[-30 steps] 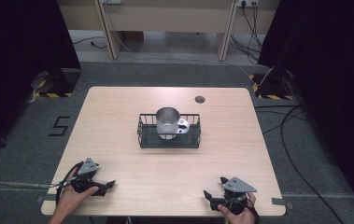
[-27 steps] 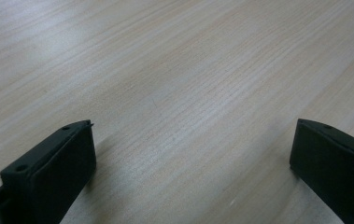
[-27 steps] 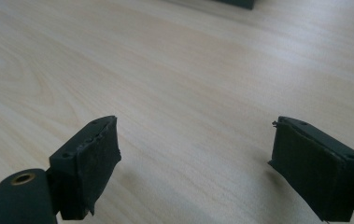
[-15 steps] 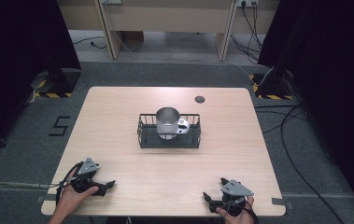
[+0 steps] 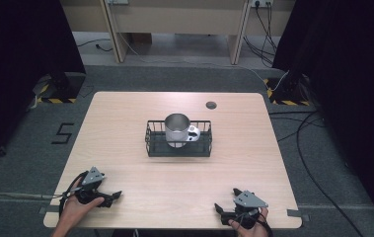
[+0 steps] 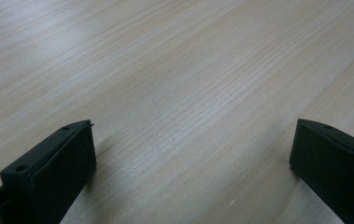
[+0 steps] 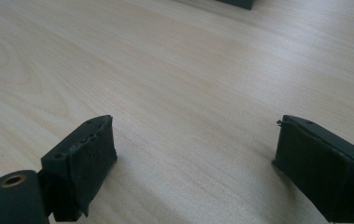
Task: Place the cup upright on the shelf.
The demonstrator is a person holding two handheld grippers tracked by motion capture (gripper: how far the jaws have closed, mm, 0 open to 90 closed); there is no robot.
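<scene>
While the right tool [image 5: 226,213] has slid nearer, both tools gape empty; one mug [image 5: 177,130], one basket [image 5: 153,146], left tool [image 5: 110,197].

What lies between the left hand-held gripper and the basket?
Bare tabletop in the high view: nothing lies between the left hand-held gripper and the basket.

A table [image 5: 125,128] of pale wood-grain, smooth and faintly sheened. At its centre, a black wire basket [image 5: 178,146] — thin matt metal — holds a brushed, silvery metal mug [image 5: 176,129]. Near the table's front edge, both grippers' jaws are matt black, with rough-edged pads [image 7: 93,158].
</scene>
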